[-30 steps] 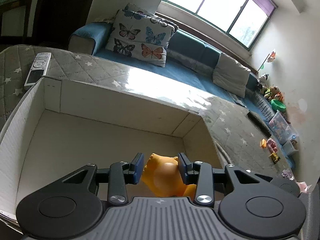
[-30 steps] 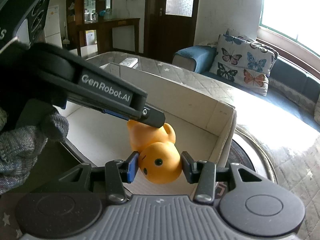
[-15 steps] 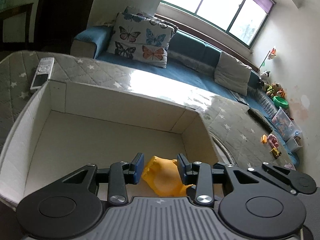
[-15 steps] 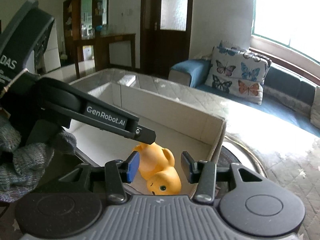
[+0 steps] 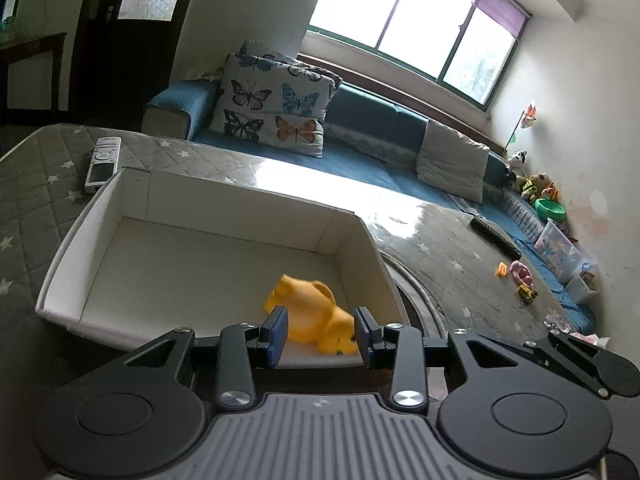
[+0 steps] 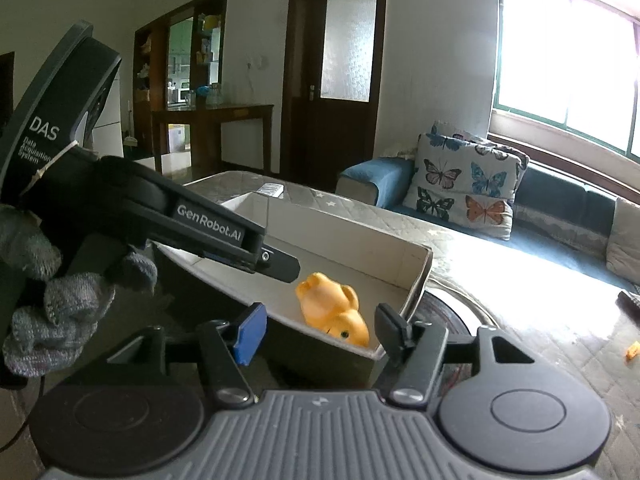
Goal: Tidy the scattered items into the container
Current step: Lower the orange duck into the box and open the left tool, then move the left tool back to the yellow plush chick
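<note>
- Just beyond both sets of jaws, inside the white box: yellow duck lying on its side, near the right-hand wall.
- Drop step apparently done; next, fetching the small toys scattered far right of the left jaws.
- Left gripper: jaws apart, empty, tilted down over the box's near rim.
- Right gripper: jaws wide, empty, likewise angled down.

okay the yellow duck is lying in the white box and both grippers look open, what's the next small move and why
Probably swing the right gripper toward the small toys left on the quilted table: the duck already lies inside the box, and the left gripper holds nothing.
</note>
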### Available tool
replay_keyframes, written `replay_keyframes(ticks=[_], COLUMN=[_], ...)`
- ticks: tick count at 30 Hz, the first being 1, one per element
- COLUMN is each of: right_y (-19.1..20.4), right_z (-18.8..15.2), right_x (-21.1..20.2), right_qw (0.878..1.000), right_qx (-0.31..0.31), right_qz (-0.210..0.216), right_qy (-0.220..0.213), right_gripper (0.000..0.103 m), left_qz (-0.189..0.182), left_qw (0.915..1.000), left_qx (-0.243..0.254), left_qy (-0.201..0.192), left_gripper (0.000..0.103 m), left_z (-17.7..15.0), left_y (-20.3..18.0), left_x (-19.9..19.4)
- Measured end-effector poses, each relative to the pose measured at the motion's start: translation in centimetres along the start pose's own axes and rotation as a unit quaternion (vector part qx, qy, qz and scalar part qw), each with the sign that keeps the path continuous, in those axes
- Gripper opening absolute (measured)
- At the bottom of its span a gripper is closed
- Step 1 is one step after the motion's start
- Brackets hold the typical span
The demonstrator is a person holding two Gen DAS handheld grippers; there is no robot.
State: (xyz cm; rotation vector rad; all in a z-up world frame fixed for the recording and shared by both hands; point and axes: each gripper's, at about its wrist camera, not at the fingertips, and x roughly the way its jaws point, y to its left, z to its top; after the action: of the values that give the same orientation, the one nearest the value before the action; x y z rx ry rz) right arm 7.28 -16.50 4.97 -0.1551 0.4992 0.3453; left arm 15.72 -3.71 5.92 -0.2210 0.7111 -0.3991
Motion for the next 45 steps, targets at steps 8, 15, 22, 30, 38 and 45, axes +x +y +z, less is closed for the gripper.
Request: replay_keyframes(ticks=[8,15,22,30,38,45], right_y=[2.4,3.7,3.5,3.6,4.3,4.1], right_z=[-3.0,-5.5,-6.3,-6.7,-7.6,-7.8], right_x=[-2.0,-1.9,-1.2,-0.4,-0.7,-0.8], right_qw=[1.000,1.000,0.999,0.999,0.999,0.998], right_qx=[-0.020,-0.011,0.005,0.007,0.010,0.009], right_qz=[-0.003,0.008,0.005,0.007,-0.001,0.000], right_qy=[0.008,0.028,0.038,0.045,0.054,0.056], right_gripper=[0.069,0.069,0.069,0.068,0.059,0.059], left_qz=[0.000,-0.016,-0.012,-0.018,-0.035,-0.038], left_qw=[1.0000,0.9996,0.9990,0.9986,0.9974,0.9968], left_qx=[0.000,-0.003,0.013,0.021,0.037,0.043], left_qy=[0.006,0.024,0.042,0.046,0.050,0.056], left_gripper=[0.039,0.039,0.039,0.038,0.031,0.034], left_z=[-3.0,-5.4,-6.9,-7.2,-7.9,-8.0], left_y=[-0.4,-1.4,-2.5,-2.9,-3.8,-3.9], left_x=[-2.0,-2.2,-1.5,-0.7,-0.9,-0.5])
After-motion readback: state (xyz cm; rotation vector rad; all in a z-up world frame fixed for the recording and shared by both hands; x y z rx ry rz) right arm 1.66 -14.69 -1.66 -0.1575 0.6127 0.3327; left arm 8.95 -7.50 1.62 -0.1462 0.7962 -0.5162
